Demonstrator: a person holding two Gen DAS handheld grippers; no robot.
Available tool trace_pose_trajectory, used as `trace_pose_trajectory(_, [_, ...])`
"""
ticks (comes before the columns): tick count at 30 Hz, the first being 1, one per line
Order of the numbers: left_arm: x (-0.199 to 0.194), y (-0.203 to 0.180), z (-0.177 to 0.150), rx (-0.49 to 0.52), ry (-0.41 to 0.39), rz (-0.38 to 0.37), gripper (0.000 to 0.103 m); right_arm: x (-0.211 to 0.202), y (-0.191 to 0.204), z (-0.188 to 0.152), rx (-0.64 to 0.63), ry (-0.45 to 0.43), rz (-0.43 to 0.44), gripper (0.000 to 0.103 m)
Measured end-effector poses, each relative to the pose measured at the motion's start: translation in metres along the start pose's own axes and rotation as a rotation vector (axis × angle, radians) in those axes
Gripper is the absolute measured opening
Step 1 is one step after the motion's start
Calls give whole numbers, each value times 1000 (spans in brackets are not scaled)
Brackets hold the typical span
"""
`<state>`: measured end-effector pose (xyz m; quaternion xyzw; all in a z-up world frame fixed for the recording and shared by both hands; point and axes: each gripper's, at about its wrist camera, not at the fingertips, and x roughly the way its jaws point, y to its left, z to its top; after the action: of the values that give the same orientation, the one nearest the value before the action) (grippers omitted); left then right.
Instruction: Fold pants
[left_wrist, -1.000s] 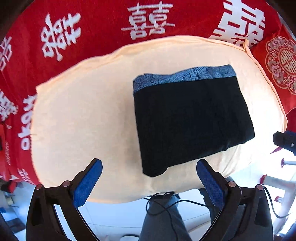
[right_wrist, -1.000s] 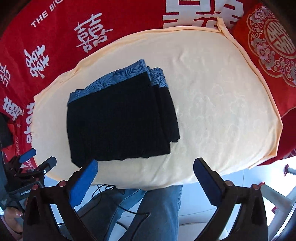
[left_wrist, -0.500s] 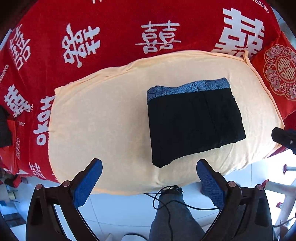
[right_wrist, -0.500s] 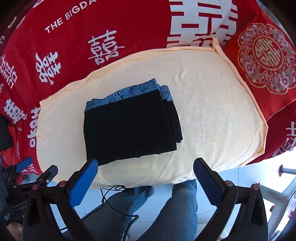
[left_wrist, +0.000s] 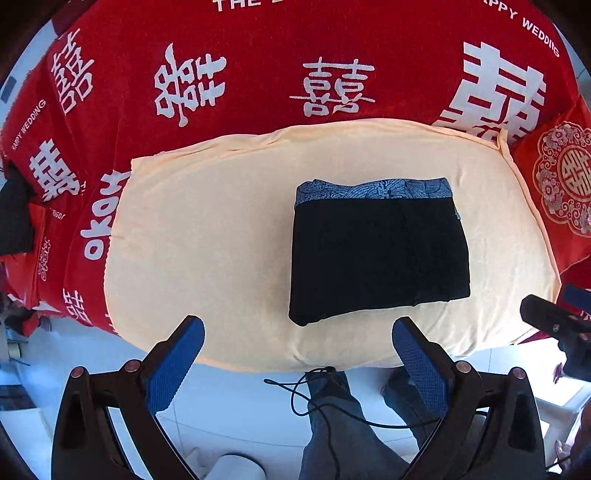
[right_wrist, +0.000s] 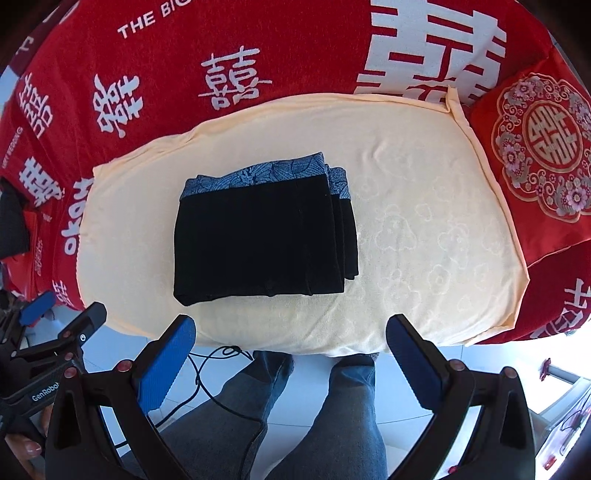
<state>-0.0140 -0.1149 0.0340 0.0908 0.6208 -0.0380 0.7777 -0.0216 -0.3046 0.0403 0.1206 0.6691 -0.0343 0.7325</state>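
The black pants lie folded into a compact rectangle on a cream towel, with a blue patterned waistband along the far edge. My left gripper hangs open above the towel's near edge, well back from the pants, holding nothing. In the same way my right gripper is open and empty, off the near edge. The left gripper's body also shows at the lower left of the right wrist view, and the right gripper's tip at the right edge of the left wrist view.
The towel lies on a red bedspread with white characters. A red embroidered cushion sits at the right. Below me are a person's jeans-clad legs, a black cable and white floor.
Both grippers have pulled back and up from the bed, so the pants and towel look smaller and more red bedspread shows. The pants have not moved.
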Motion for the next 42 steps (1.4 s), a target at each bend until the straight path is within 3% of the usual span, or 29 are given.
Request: trace_pose_trajectory(42, [-9,-17,16,61,-15,9,102,-4,17,13,-93,-15,-47,103])
